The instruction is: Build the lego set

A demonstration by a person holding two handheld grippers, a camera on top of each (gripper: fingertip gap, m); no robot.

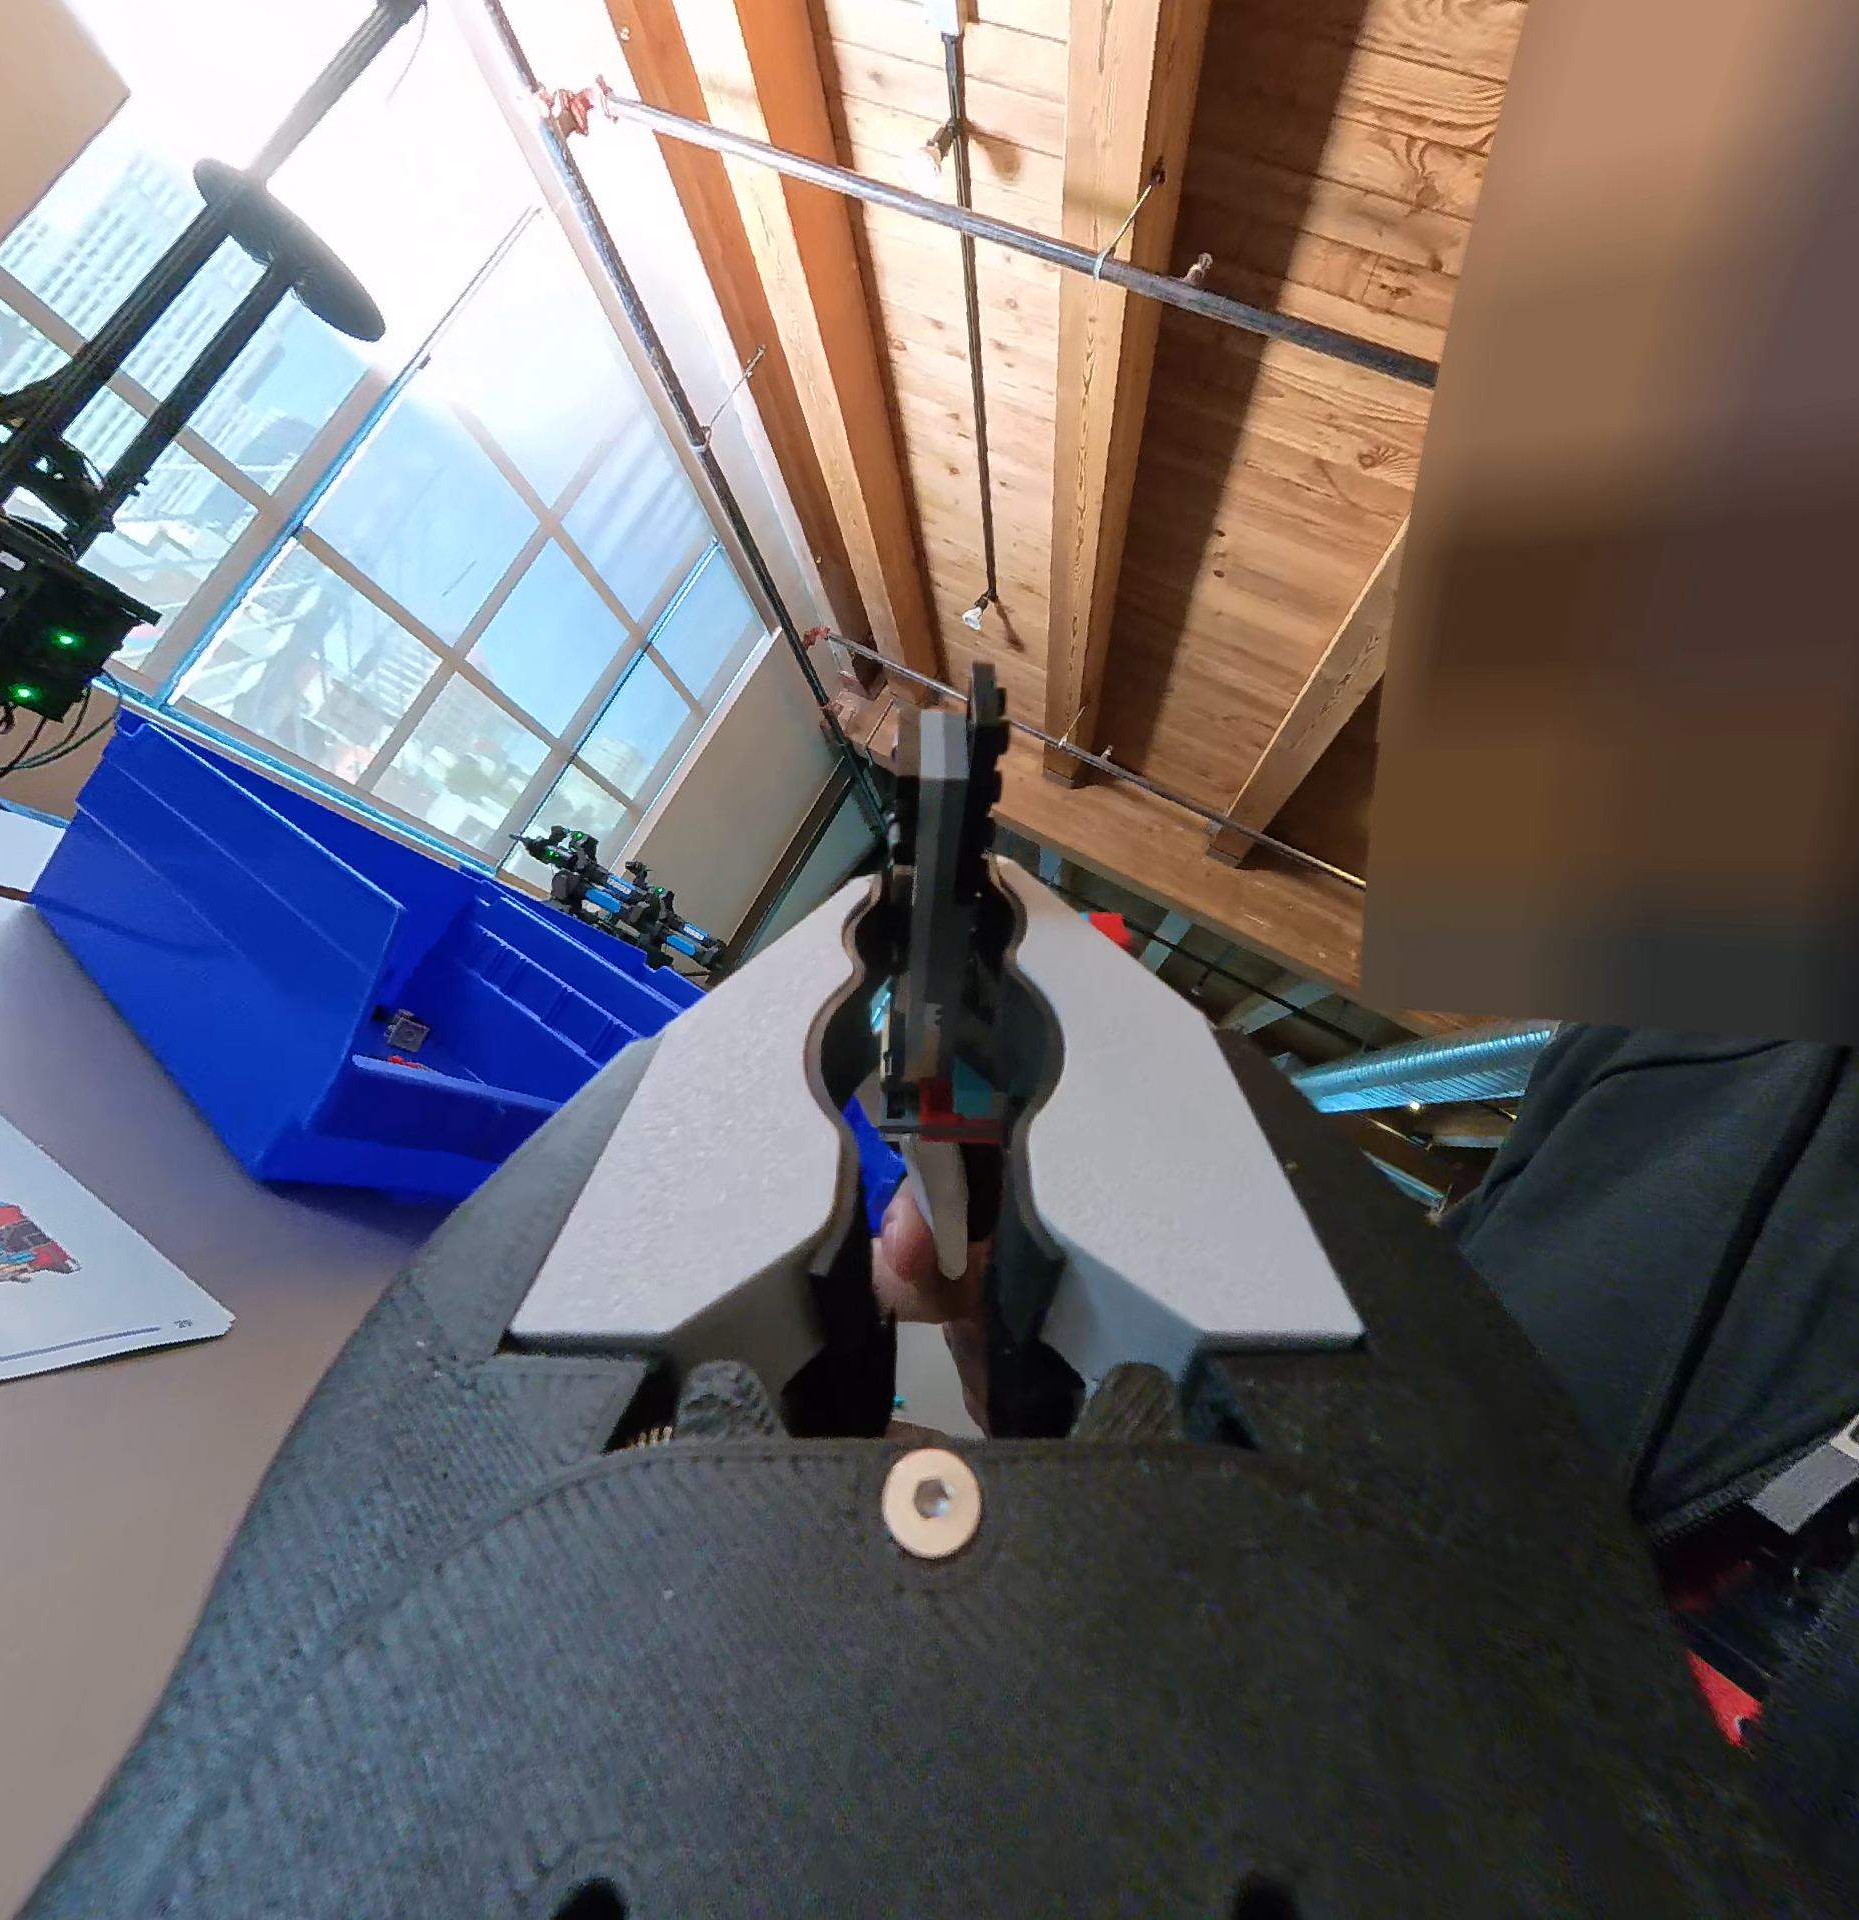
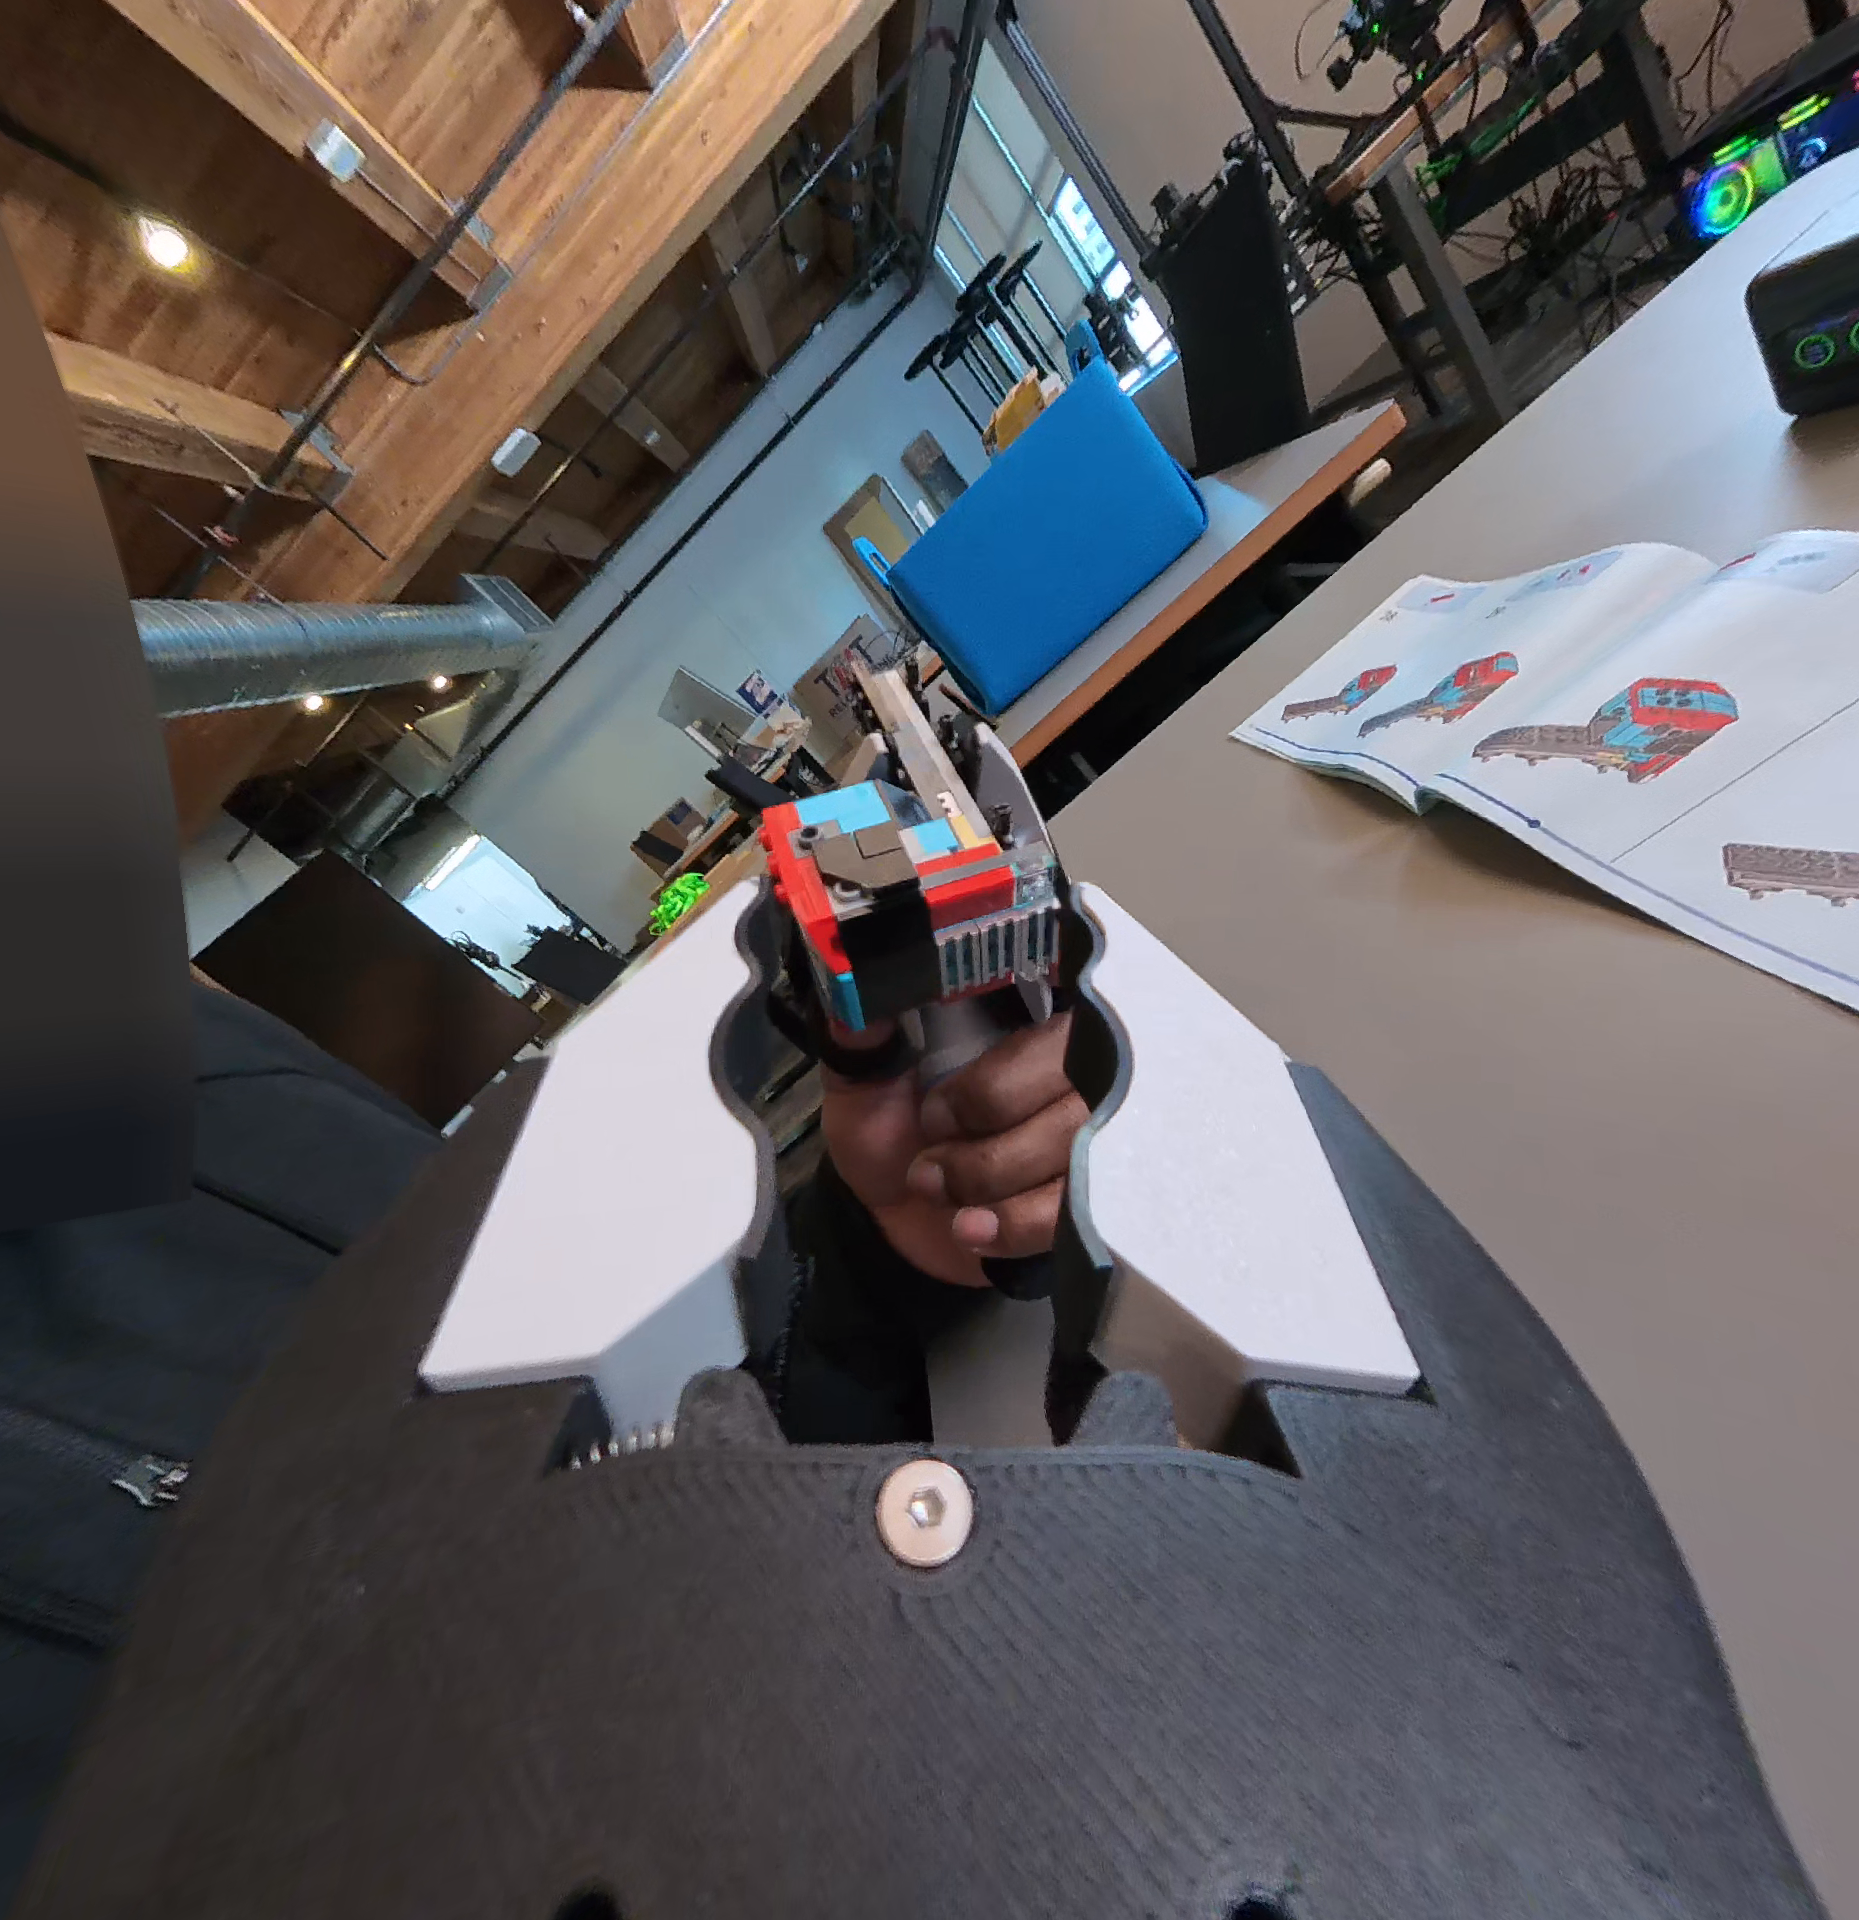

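My left tool (image 1: 930, 925) was pinching the long grey part of the lego train (image 1: 940, 894), which stood up between its fingers, high above the desk (image 1: 156, 1455). My right tool (image 2: 920, 935) was pressed on the red and blue front end of the same train (image 2: 909, 914). Behind it I saw a hand (image 2: 982, 1164) holding the other tool's handle. Both tools were tipped up, so I saw a wooden ceiling (image 1: 1164, 416). A blue bin (image 1: 281, 997) sat on the desk beside my left tool. An open picture book (image 2: 1631, 727) of the train lay on the desk to the right. A small black box (image 2: 1818, 332) with green lights sat farther back.
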